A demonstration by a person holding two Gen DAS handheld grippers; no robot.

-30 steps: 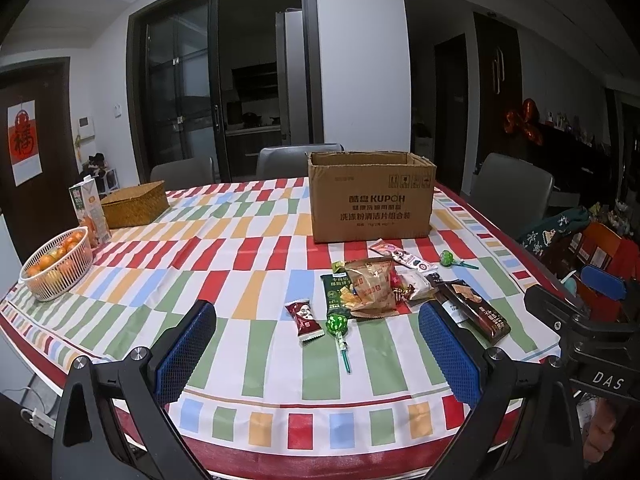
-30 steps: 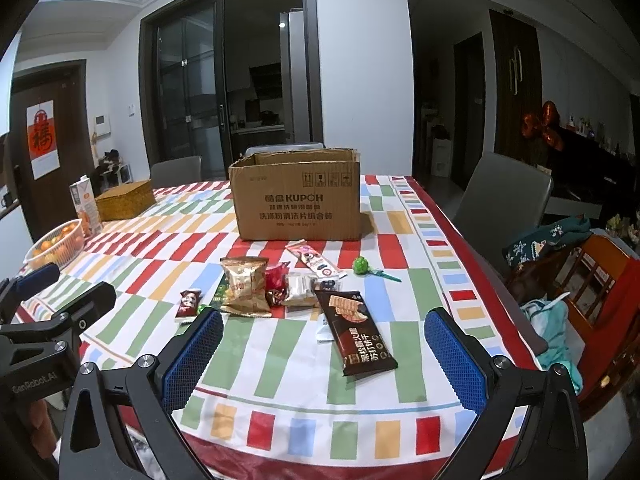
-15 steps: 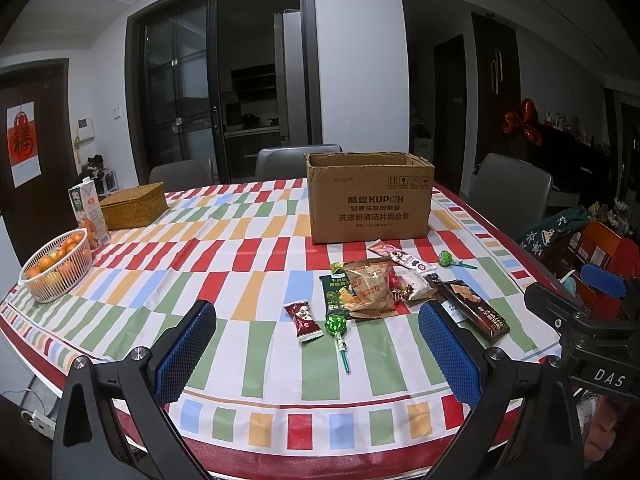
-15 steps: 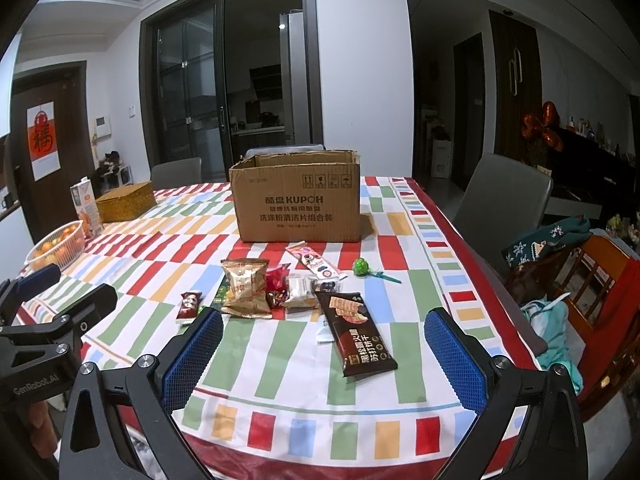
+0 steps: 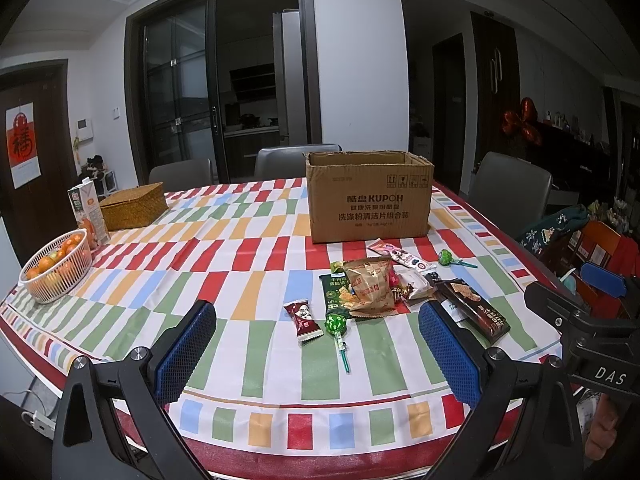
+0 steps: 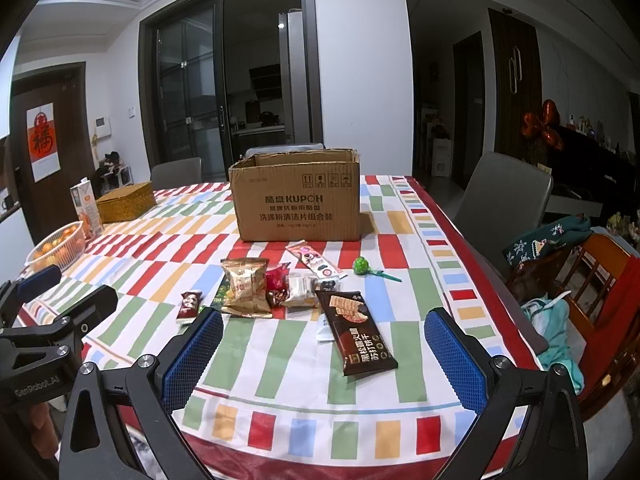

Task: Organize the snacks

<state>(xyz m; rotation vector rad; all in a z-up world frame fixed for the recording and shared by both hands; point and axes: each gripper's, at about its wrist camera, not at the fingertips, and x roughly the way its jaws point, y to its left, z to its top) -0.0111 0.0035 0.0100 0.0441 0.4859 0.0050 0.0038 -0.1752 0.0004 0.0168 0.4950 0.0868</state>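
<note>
Currently both tools are released, nothing between the pads. Left gripper: blue pads wide apart, held low over the near table edge, level, aimed at the snack pile. Right gripper: same spread and height, pointed at the dark biscuit pack.

Snacks lie loose on the striped tablecloth, in front of the open cardboard box: small red packet, green lollipop, tan bag, second lollipop off to the right.

Judgement: first pick not yet begun; box is the likely destination. Take outliers first. The flat packs need a shallow approach, pinching an edge or seam; the bags overlap, so lift one at a time. Keep the two tools apart.
</note>
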